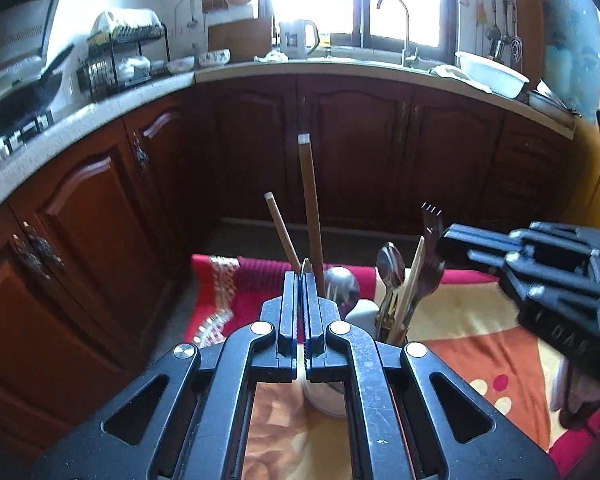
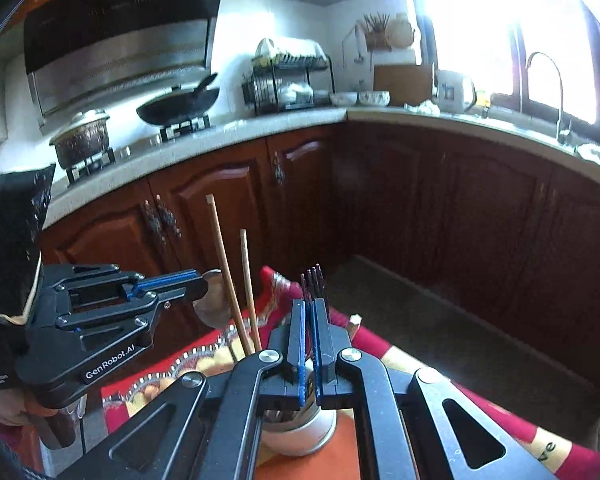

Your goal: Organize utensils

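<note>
The utensils stand bunched in a pale holder cup point(image 2: 300, 436) on a table under a red, orange and cream patterned cloth point(image 1: 476, 320), in front of dark wooden kitchen cabinets point(image 1: 356, 152) that run beneath a light countertop point(image 1: 340, 68).

From the left wrist view, the left gripper point(image 1: 303, 280) sits just on the near side of the cup, its two jaws pressed together with a thin metal edge showing right at their tips; whether that edge is actually pinched I cannot tell. Two long wooden chopsticks point(image 1: 310, 208) rise past the tips on the far side, one upright and tall, the other shorter and leaning left. A round-bowled metal ladle point(image 1: 342, 286) shows just right of the jaws.

Further right in the same view stands a second cluster: a metal spoon point(image 1: 391, 266), a pale chopstick and a dark fork point(image 1: 430, 240) with its tines up. The right gripper point(image 1: 446, 240) reaches in from the right side, its tip just beside that fork.

From the right wrist view, the right gripper point(image 2: 309, 308) has its jaws closed together directly over the cup, with the fork's tines point(image 2: 313, 280) poking up just beyond the tips; a grip on it cannot be confirmed. The left gripper point(image 2: 202, 286) enters from the left, near the ladle bowl.
</note>
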### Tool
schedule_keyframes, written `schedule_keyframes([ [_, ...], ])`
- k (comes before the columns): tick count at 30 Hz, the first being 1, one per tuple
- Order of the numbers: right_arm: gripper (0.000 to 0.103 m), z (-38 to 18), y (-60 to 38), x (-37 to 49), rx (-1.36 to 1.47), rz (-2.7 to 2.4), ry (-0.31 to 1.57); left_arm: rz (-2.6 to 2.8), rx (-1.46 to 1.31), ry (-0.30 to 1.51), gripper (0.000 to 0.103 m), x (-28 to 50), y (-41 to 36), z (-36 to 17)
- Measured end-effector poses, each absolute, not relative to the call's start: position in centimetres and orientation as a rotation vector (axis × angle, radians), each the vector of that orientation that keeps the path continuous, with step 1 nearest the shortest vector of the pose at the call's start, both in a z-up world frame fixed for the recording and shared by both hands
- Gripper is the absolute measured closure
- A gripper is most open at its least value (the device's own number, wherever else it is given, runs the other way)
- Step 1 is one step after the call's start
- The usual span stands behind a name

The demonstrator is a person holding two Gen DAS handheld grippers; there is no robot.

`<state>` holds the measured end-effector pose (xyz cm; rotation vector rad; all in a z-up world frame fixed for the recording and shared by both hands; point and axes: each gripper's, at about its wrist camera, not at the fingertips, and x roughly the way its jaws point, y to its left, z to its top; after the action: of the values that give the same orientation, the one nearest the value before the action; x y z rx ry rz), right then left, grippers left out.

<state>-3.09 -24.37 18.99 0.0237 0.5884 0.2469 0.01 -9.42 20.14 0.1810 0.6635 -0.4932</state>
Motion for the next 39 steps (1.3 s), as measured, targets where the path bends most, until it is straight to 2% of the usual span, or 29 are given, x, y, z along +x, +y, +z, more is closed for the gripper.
schedule_keyframes([
  [10,0.101,17.7,-25.2,-2.8,0.100,0.263,0.614,-0.509,0.163,0.684,0.102,-0.3,-9.7,19.3],
  [13,0.093,17.8,-25.8,-3.2,0.137,0.277,0.601,-0.509,0.155,0.685,0.102,-0.6,-9.6,19.3],
  [14,0.088,17.8,-25.8,-3.4,0.138,0.275,0.599,-0.511,0.151,0.688,0.101,-0.6,-9.6,19.3],
  [16,0.086,17.7,-25.8,-3.8,0.136,0.273,0.602,-0.509,0.145,0.692,0.098,-0.8,-9.5,19.4],
  [18,0.086,17.6,-25.9,-4.2,0.137,0.267,0.607,-0.508,0.141,0.690,0.094,-1.0,-9.4,19.6],
  [21,0.086,17.4,-26.0,-4.7,0.151,0.262,0.608,-0.504,0.132,0.687,0.069,-1.4,-9.3,19.8],
  [23,0.085,17.4,-26.2,-5.2,0.164,0.261,0.606,-0.500,0.129,0.682,0.060,-1.7,-9.2,19.9],
  [27,0.084,17.3,-26.1,-5.9,0.169,0.256,0.608,-0.493,0.120,0.679,0.052,-2.5,-9.0,20.1],
  [37,0.077,16.6,-25.8,-8.3,0.220,0.211,0.614,-0.445,0.073,0.661,0.049,-4.8,-7.5,20.4],
  [39,0.069,16.2,-25.3,-8.9,0.222,0.192,0.616,-0.419,0.074,0.668,0.048,-5.6,-7.3,20.1],
])
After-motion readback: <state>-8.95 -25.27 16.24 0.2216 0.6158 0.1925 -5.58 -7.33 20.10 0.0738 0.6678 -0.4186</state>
